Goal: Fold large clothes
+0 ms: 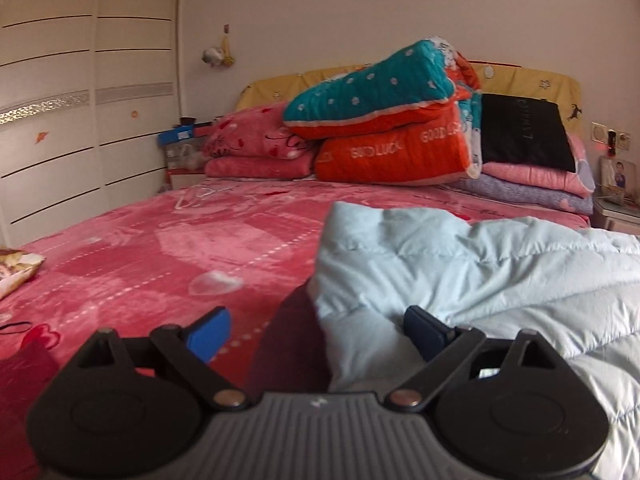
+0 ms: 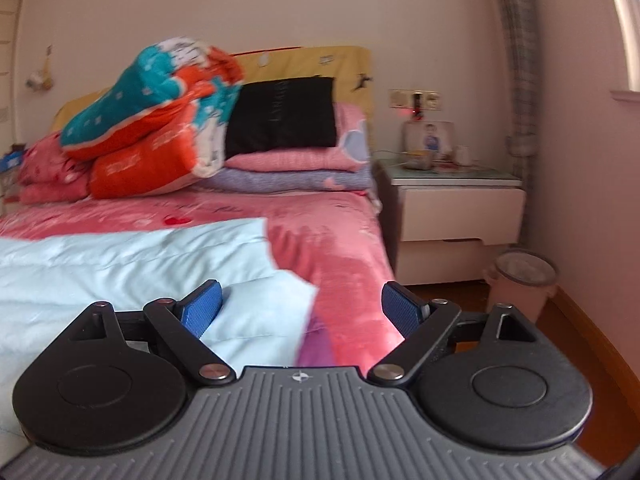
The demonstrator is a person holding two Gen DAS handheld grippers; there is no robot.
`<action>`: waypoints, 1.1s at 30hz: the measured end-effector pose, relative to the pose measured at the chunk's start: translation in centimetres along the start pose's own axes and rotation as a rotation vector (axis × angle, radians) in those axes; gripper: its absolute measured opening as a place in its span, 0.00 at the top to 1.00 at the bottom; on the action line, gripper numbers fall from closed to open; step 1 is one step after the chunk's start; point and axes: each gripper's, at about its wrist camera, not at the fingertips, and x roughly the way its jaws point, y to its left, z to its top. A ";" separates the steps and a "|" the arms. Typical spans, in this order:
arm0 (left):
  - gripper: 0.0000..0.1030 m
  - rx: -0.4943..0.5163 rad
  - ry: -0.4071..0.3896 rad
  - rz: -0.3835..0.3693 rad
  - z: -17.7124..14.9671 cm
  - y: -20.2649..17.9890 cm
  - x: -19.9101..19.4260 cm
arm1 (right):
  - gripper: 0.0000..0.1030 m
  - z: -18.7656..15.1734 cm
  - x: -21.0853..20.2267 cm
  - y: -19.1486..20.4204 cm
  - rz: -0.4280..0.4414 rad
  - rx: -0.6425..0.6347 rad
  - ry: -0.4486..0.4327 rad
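The pale blue quilted padded garment (image 1: 460,264) lies spread on the bed's pink plush heart-print blanket (image 1: 160,248), filling the 3 o'clock half of the left wrist view and the 9 o'clock side of the right. The left gripper (image 1: 316,330) stands wide, holding nothing, the garment's edge lying between its blue pads (image 1: 210,332). The right gripper (image 2: 302,306) is wide too, a garment corner beneath its gap, unpinched. At 12 o'clock sit a folded teal-and-orange quilt (image 1: 384,120) and a black cushion (image 1: 524,132). A white nightstand (image 2: 452,208) stands at 3 o'clock in the right view.
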 end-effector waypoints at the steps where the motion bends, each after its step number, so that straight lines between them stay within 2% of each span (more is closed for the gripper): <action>1: 0.09 -0.005 -0.003 0.010 -0.1 0.2 -0.7 | 0.00 -0.2 -1.1 -0.5 -0.022 0.018 -0.010; 7: 0.08 -0.068 -0.010 0.007 -2.0 1.4 -6.3 | 0.00 -0.2 -4.5 -5.0 -0.087 0.100 -0.040; 13: 0.05 -0.140 0.031 -0.063 -5.1 2.4 -14.4 | 0.00 -1.7 -12.6 -7.9 -0.065 0.094 -0.040; 22: 0.02 -0.283 0.143 -0.074 -9.9 3.9 -28.1 | 0.00 -5.8 -29.7 -9.6 0.034 0.066 0.005; 28: 0.01 -0.352 0.145 -0.084 -11.7 5.1 -36.5 | 0.00 -7.6 -42.0 -9.7 0.100 0.034 0.010; 33: 0.01 -0.329 0.103 -0.106 -11.9 5.6 -42.5 | 0.00 -7.3 -50.2 -10.5 0.120 0.037 -0.043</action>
